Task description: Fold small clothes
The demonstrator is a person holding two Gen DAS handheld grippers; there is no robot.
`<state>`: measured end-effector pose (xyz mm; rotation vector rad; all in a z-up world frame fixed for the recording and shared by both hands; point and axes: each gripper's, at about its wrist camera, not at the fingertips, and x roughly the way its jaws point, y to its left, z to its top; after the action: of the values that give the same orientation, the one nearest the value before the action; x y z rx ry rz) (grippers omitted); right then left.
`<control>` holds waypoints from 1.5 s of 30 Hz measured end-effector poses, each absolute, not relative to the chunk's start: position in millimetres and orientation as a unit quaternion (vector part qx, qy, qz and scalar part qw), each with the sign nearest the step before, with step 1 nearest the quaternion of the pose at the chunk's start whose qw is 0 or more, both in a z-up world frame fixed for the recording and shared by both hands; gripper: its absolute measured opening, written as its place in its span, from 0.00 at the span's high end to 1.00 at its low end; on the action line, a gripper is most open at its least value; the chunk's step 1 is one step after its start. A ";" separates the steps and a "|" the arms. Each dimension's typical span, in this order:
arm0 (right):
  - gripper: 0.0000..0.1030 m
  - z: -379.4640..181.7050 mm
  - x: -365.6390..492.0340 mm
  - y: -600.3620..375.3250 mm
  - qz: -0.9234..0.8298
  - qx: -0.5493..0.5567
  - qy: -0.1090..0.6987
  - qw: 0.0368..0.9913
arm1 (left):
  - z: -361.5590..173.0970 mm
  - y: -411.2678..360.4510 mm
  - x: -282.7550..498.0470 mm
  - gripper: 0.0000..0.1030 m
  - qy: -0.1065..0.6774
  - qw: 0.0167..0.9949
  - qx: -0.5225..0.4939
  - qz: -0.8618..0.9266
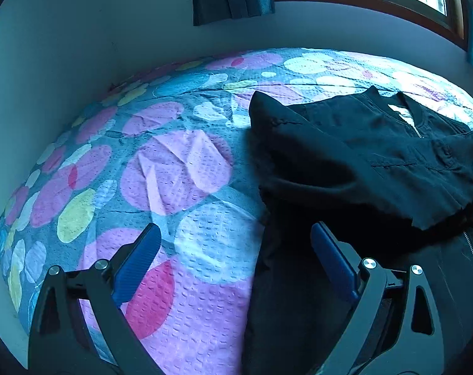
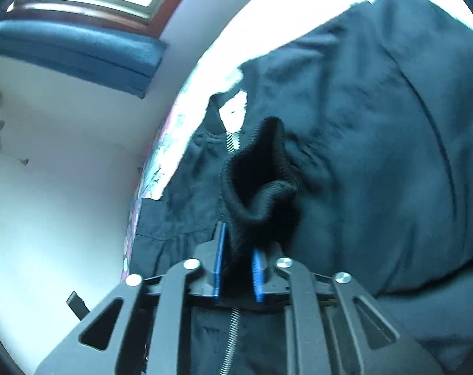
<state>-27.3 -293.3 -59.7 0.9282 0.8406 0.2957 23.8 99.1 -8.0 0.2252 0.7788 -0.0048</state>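
Right wrist view: right gripper (image 2: 238,268) clamped on jacket (image 2: 361,143) cuff (image 2: 261,172), sleeve drawn over front. Left gripper (image 1: 236,250) spread, empty, at jacket's edge on bed (image 1: 174,162). Fold partway; body unfolded.

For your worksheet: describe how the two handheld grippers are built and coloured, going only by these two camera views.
Both look alike. The left gripper and the right gripper each have matte black linkage arms with triangular cut-outs, joined by round silver bolts. Each finger carries a flat, ribbed blue pad. No cables, lettering, hands or sleeves show. A metal coil spring shows below the right one.
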 end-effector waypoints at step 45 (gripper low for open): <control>0.90 -86.7 -44.2 -325.1 0.088 0.362 0.423 0.826 | -8.1 145.9 60.6 0.04 0.419 0.907 -0.022 -0.025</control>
<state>-44.1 -325.1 -86.7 0.7701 0.8985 0.1873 60.6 145.9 -8.1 -0.0461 0.8653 -0.0526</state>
